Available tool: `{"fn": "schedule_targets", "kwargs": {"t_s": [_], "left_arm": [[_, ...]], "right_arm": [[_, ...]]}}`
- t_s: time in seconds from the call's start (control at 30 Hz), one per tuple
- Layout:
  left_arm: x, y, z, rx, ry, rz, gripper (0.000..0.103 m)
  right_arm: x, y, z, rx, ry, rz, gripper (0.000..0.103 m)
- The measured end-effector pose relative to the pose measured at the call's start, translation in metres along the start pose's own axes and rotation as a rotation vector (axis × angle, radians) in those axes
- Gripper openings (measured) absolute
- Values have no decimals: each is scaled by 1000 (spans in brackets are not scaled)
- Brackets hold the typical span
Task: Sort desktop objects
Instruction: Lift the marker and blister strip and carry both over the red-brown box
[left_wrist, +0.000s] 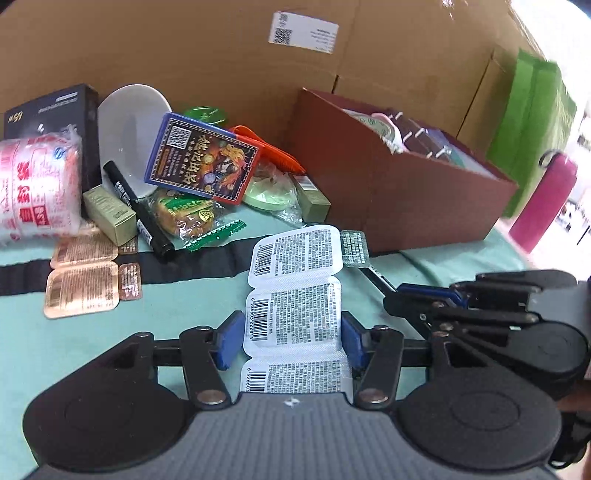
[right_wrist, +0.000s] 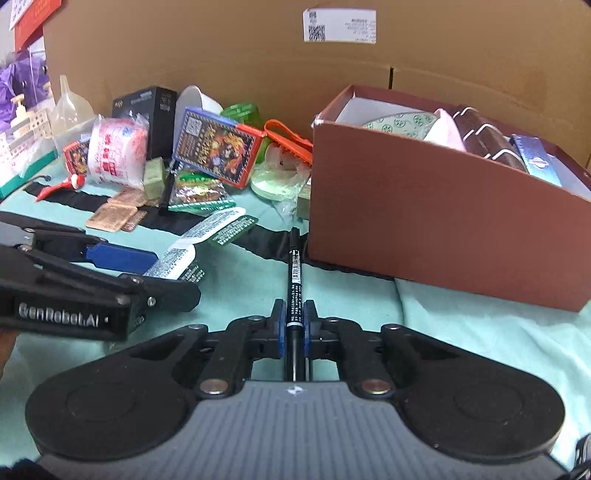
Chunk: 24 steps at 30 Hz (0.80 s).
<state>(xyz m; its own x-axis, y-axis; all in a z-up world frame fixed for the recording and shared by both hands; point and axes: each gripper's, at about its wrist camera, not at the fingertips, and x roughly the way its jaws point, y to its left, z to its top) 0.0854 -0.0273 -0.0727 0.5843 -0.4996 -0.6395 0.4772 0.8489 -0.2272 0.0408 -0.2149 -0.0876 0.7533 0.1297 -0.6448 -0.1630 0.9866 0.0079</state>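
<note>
A: Left wrist view: left gripper (left_wrist: 291, 341) pads clamp the white sachet strip (left_wrist: 295, 295) by both edges, just above the cloth, presumably for lifting.

B: Right gripper (right_wrist: 294, 334) jaws pinch the black marker pen (right_wrist: 294, 280), tip towards the brown box (right_wrist: 424, 236), likely its destination.

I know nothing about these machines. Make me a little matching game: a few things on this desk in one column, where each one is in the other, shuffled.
Things:
1. black pen
2. white sachet strip
3. brown box
4. card pack

Places:
A. leaning in the pile in front of the white bowl
B. between the left claw's pads
C. gripped in the right claw
D. standing on the green cloth, already holding items

Pairs: 1-C, 2-B, 3-D, 4-A
</note>
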Motion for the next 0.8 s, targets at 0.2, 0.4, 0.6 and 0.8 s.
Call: {"fn": "schedule_targets", "kwargs": {"t_s": [0.2, 0.4, 0.6, 0.8], "left_arm": [[-26, -4, 8, -32, -55, -56, 57], [-47, -19, 35, -34, -126, -135, 57], [-49, -45, 76, -34, -195, -220, 57], [-26, -71, 118, -62, -217, -269, 57]], "right_arm": [[-33, 5, 2, 3, -71, 21, 6], [-72, 6, 11, 5, -173, 24, 6], [-104, -14, 30, 18, -287, -41, 7], [-117, -54, 51, 70, -364, -150, 7]]}}
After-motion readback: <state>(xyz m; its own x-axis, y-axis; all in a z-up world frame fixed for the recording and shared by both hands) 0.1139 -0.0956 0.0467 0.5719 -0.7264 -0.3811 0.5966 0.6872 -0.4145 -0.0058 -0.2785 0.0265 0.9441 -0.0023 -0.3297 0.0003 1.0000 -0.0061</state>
